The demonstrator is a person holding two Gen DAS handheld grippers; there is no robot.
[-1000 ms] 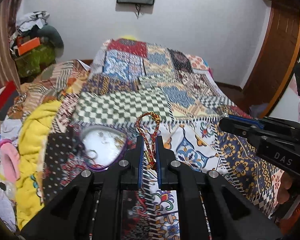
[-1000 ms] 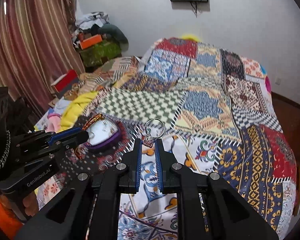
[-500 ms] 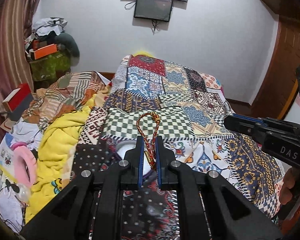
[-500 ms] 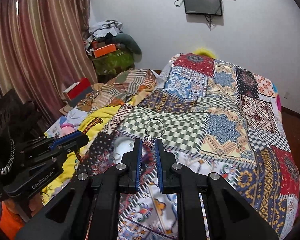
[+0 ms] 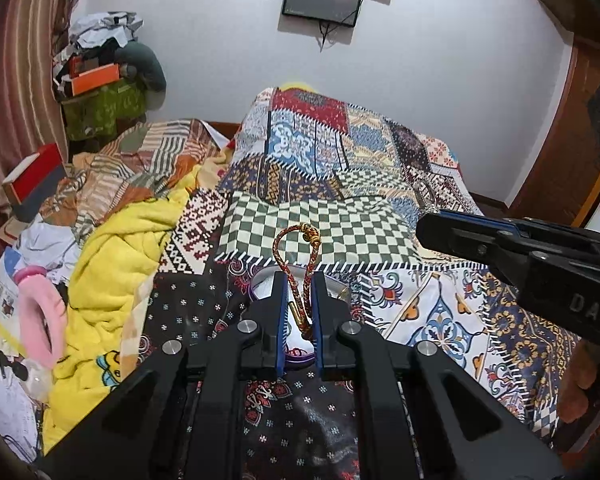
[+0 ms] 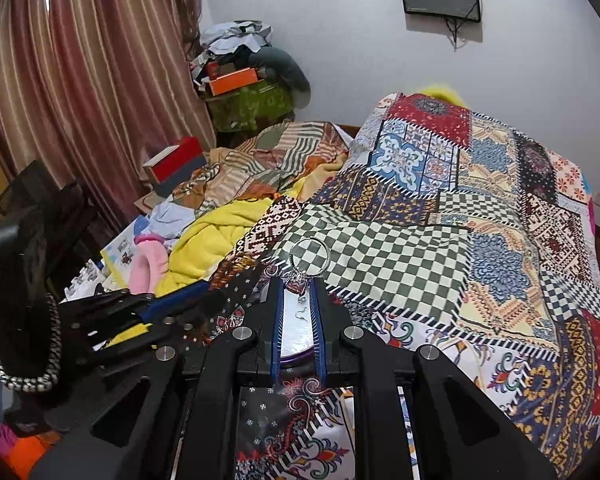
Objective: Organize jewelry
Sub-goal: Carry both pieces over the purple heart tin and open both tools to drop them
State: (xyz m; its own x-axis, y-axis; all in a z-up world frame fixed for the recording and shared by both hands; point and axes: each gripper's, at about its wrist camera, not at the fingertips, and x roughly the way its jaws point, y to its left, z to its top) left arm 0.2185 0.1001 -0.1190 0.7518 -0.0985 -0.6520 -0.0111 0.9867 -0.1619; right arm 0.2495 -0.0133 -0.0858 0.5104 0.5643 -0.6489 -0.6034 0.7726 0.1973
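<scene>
A red-and-gold braided bracelet (image 5: 297, 254) stands as a loop between the fingers of my left gripper (image 5: 299, 280), which is shut on it. My right gripper (image 6: 296, 285) is shut on the charm of a silver ring (image 6: 310, 257). A white dish with a purple rim (image 6: 298, 330) lies on the quilt directly under both grippers; a small earring hook (image 6: 301, 314) rests in it. In the left wrist view the dish (image 5: 260, 280) shows around the fingers, and the right gripper (image 5: 430, 232) reaches in from the right. The right wrist view shows the left gripper (image 6: 188, 298) at lower left.
A patchwork quilt (image 6: 400, 256) covers the bed. A yellow blanket (image 5: 112, 264), a pink band (image 5: 36, 320) and papers lie to the left. Boxes (image 6: 172, 164) and a curtain (image 6: 80, 80) stand beyond. A wrist with a silver chain (image 6: 28, 376) holds the left gripper.
Both grippers have shifted left over the dish, which now sits beneath their fingers, and both views have tilted up. Each grip is unchanged.
</scene>
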